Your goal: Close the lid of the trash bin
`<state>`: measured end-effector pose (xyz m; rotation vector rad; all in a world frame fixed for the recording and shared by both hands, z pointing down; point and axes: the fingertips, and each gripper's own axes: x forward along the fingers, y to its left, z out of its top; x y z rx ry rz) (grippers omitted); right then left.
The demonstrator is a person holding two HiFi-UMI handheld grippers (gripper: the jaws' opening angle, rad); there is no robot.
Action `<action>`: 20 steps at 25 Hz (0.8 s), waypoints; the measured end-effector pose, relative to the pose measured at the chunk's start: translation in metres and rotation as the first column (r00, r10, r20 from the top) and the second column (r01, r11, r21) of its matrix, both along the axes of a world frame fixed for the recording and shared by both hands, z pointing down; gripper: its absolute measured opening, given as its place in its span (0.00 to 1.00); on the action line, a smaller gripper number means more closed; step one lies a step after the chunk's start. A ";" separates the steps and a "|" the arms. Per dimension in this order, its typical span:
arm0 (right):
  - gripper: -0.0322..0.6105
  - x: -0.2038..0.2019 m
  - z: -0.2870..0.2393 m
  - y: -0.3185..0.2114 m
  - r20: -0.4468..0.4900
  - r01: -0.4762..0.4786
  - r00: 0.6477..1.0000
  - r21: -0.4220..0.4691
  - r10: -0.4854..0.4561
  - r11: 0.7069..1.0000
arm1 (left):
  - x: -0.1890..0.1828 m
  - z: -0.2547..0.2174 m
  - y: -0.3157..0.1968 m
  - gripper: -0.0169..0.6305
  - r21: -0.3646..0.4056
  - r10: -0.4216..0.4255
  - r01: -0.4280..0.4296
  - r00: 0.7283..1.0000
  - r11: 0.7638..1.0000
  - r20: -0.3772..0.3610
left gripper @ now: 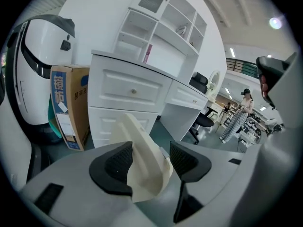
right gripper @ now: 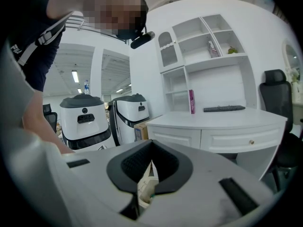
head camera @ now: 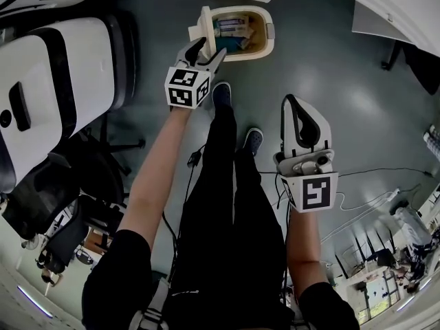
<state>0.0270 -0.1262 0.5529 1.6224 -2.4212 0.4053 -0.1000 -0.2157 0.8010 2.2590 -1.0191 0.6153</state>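
Straddling the upright lid [head camera: 203, 20] of the trash bin [head camera: 269, 31] on the floor with jaws apart, the left gripper [head camera: 210, 48] may slip off mid-swing, letting it slam; the right gripper [head camera: 297, 105] hangs back, jaws closed.

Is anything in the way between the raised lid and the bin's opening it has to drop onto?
Nothing visible blocks it. The lid stands raised at one side of the trash bin, between the parted jaws of the left gripper. The rubbish inside appears to lie below the rim, though the head view cannot confirm that.
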 end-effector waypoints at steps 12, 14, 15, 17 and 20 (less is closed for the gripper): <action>0.06 0.028 0.024 0.013 -0.024 -0.047 0.999 -0.012 0.047 0.999 | 0.069 0.027 0.004 0.42 0.017 0.161 -0.162 0.986 0.987 0.042; 0.06 0.035 0.027 0.014 -0.017 -0.065 0.998 -0.005 0.065 0.998 | 0.080 0.034 0.003 0.42 0.015 0.185 -0.186 0.982 0.982 0.048; 0.06 0.037 0.029 0.013 -0.013 -0.074 0.997 -0.002 0.074 0.997 | 0.085 0.038 0.003 0.42 0.014 0.195 -0.196 0.979 0.981 0.053; 0.06 0.042 0.034 0.014 -0.015 -0.083 0.996 -0.013 0.083 0.996 | 0.094 0.045 0.003 0.42 0.013 0.212 -0.213 0.975 0.977 0.061; 0.06 0.045 0.042 0.015 -0.013 -0.085 0.996 -0.016 0.084 0.996 | 0.105 0.055 0.004 0.42 0.010 0.231 -0.233 0.970 0.973 0.068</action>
